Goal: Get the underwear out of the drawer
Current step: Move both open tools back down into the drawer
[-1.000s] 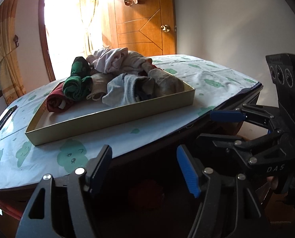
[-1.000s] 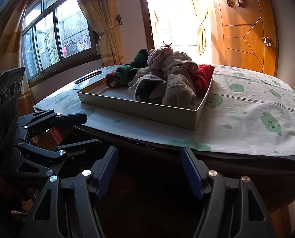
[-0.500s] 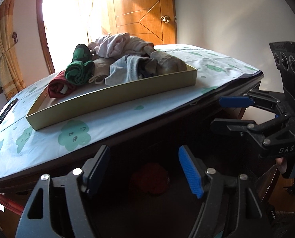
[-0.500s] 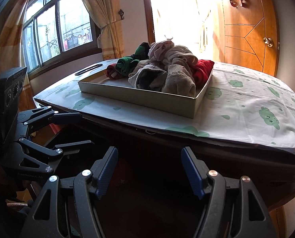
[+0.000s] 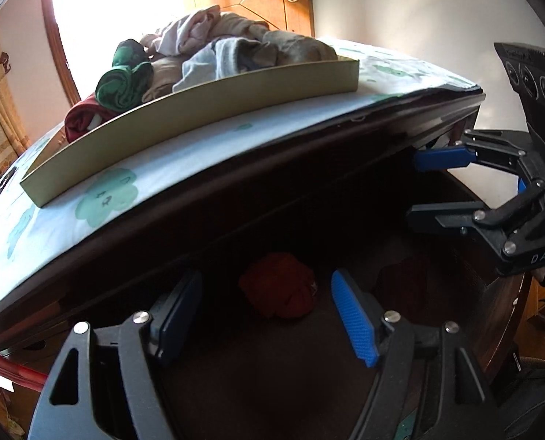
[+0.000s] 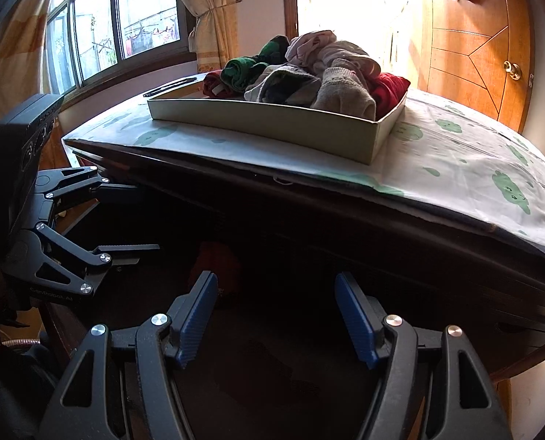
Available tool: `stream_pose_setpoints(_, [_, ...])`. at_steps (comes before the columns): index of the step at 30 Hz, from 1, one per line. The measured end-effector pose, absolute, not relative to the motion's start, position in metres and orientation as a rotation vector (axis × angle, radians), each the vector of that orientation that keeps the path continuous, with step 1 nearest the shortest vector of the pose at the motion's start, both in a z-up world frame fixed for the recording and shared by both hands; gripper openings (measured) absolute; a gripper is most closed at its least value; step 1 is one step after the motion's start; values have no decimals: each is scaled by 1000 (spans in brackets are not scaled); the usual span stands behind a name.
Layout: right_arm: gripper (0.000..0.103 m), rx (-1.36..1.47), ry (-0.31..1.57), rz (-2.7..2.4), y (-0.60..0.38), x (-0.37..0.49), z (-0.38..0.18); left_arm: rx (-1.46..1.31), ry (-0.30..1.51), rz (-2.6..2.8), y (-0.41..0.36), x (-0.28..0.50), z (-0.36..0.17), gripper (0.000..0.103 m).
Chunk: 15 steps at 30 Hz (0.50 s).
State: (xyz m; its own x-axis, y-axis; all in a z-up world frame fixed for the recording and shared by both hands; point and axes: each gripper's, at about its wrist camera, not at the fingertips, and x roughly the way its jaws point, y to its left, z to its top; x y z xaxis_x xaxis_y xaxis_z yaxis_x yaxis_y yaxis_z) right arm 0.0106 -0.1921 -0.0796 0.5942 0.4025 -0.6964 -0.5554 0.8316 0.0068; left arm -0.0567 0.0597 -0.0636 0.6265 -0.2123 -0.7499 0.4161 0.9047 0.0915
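A red bundle of underwear (image 5: 277, 286) lies in the dark open drawer (image 5: 437, 330) below the table edge; it also shows in the right wrist view (image 6: 215, 260). My left gripper (image 5: 265, 315) is open and empty, its fingertips on either side of the bundle and short of it. My right gripper (image 6: 276, 311) is open and empty over the drawer, to the right of the bundle. A darker piece (image 5: 404, 282) lies further right in the drawer.
A shallow cardboard tray (image 5: 213, 106) on the table holds a pile of rolled underwear and socks (image 6: 309, 69). The tablecloth (image 6: 474, 168) has green prints. The table edge overhangs the drawer. A wooden door and a window stand behind.
Both grippers have dropped below the table edge and moved in toward the drawer. The red bundle is now larger in view between the left fingers.
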Motion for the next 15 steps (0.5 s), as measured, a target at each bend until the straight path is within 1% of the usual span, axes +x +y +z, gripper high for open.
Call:
stream_pose_setpoints(7, [69, -286, 803, 581, -183, 10, -92, 300, 890, -394, 53, -48, -73, 75])
stream_pose_setpoints(9, [69, -297, 822, 588, -182, 11, -94, 333, 924, -407, 49, -43, -78, 79])
stream_pose_setpoints(11, [69, -307, 842, 598, -180, 12, -96, 352, 953, -427, 46, -41, -82, 79])
stream_pose_setpoints(15, [69, -359, 911, 619, -172, 16, -104, 404, 1009, -471, 39, -30, -91, 83])
